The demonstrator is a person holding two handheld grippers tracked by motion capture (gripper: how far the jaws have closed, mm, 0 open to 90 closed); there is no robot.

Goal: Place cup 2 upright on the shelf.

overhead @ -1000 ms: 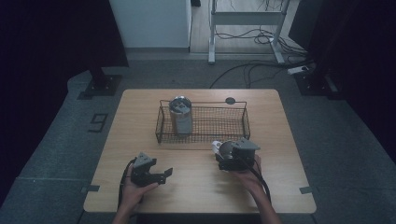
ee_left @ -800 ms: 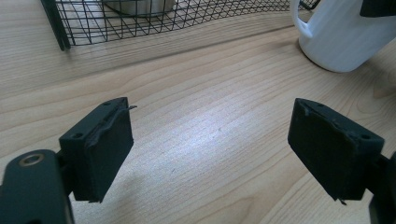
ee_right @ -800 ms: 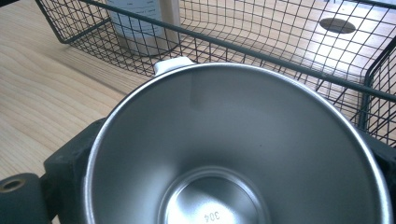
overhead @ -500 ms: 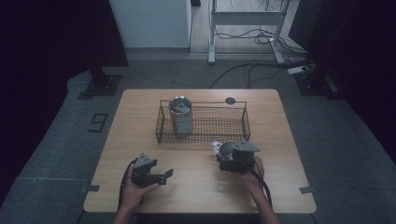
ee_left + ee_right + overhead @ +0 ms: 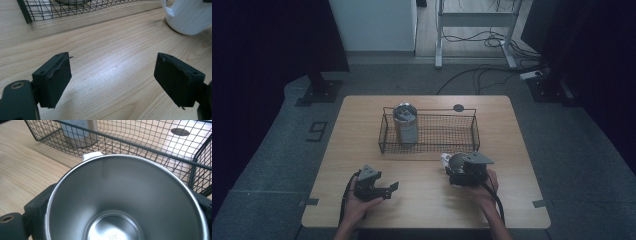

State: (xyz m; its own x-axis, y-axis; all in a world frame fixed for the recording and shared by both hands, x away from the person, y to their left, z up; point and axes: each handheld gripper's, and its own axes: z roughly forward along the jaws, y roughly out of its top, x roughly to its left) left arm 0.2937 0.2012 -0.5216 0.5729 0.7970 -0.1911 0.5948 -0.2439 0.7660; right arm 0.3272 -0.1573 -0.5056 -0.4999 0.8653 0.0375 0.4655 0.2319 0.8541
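Note:
A white mug (image 5: 449, 160) with a steel inside stands on the wooden table (image 5: 362, 130), just in front of the wire basket (image 5: 432, 116). My right gripper (image 5: 456, 166) is shut on the mug (image 5: 125, 202). Its jaws have just been closing, and one pad (image 5: 37, 205) presses against each side of the mug. My left gripper (image 5: 391, 189) lies at the front left with its jaws apart. In the left gripper view that gripper (image 5: 112, 82) has only bare wood between its jaws, and the mug (image 5: 190, 15) stands farther off to the right.
A steel tumbler (image 5: 405, 122) stands upright in the left end of the basket (image 5: 140, 145). A small dark disc (image 5: 458, 107) lies on the table behind the basket. Cables trail from both grippers toward the front edge.

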